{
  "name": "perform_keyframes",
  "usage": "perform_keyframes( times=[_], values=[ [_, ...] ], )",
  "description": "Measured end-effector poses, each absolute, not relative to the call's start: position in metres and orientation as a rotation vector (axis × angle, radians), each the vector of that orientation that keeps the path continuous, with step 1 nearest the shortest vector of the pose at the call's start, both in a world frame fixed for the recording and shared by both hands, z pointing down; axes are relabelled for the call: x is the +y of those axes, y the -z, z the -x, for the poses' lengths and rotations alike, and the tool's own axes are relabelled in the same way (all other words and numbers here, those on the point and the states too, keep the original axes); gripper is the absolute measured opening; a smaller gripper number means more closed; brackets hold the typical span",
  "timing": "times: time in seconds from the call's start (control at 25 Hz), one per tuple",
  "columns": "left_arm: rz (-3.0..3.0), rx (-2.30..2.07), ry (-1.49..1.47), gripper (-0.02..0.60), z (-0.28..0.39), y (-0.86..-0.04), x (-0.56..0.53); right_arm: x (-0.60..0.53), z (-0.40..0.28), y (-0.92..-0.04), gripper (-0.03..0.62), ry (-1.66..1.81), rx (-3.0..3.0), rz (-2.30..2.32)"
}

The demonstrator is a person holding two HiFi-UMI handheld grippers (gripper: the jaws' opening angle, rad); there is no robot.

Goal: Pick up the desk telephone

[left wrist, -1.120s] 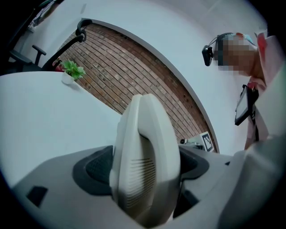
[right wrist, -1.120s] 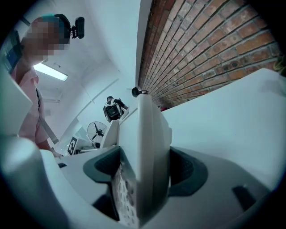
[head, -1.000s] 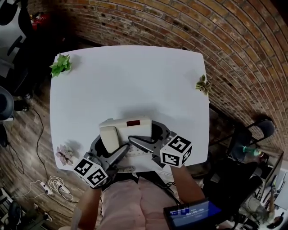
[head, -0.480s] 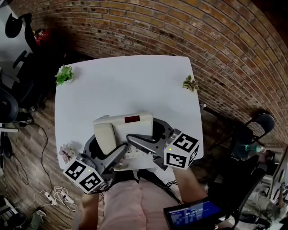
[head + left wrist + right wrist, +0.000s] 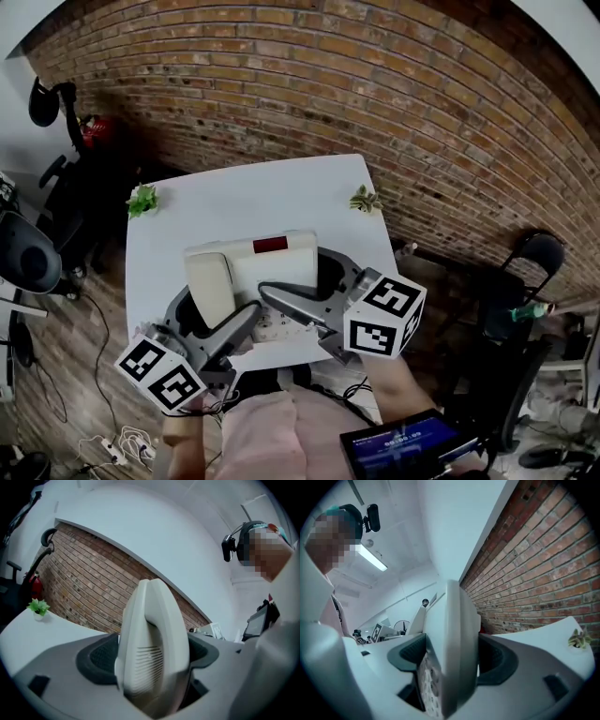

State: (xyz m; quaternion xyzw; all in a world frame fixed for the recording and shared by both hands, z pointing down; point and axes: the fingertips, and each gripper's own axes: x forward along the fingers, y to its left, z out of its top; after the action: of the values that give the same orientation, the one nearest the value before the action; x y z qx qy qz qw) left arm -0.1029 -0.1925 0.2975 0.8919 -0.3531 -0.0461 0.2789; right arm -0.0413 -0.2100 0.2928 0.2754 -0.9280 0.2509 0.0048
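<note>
The desk telephone (image 5: 152,620) is clamped upright between the jaws of the left gripper (image 5: 149,660). Ahead, a brick wall (image 5: 89,592) is seen; a plant (image 5: 37,607) stands far left.

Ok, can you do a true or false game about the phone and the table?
1. Both grippers are clamped on the desk telephone. True: the left gripper grips its handset side and the right gripper its keypad side.
2. The telephone is resting on the white table. False: it is held up in the air, clear of the tabletop.
3. A small green plant stands at one far corner of the table and a second plant at the other. True.
4. The wall behind the table is painted blue. False: it is bare brick.
</note>
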Motion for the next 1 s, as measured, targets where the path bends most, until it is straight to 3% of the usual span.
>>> perform_keyframes(
  times=[1.0],
  values=[
    [-2.418, -0.969, 0.124, 0.433, 0.08, -0.269, -0.178, -0.195, 0.018, -0.263, 0.328, -0.729, -2.963, -0.883]
  ],
)
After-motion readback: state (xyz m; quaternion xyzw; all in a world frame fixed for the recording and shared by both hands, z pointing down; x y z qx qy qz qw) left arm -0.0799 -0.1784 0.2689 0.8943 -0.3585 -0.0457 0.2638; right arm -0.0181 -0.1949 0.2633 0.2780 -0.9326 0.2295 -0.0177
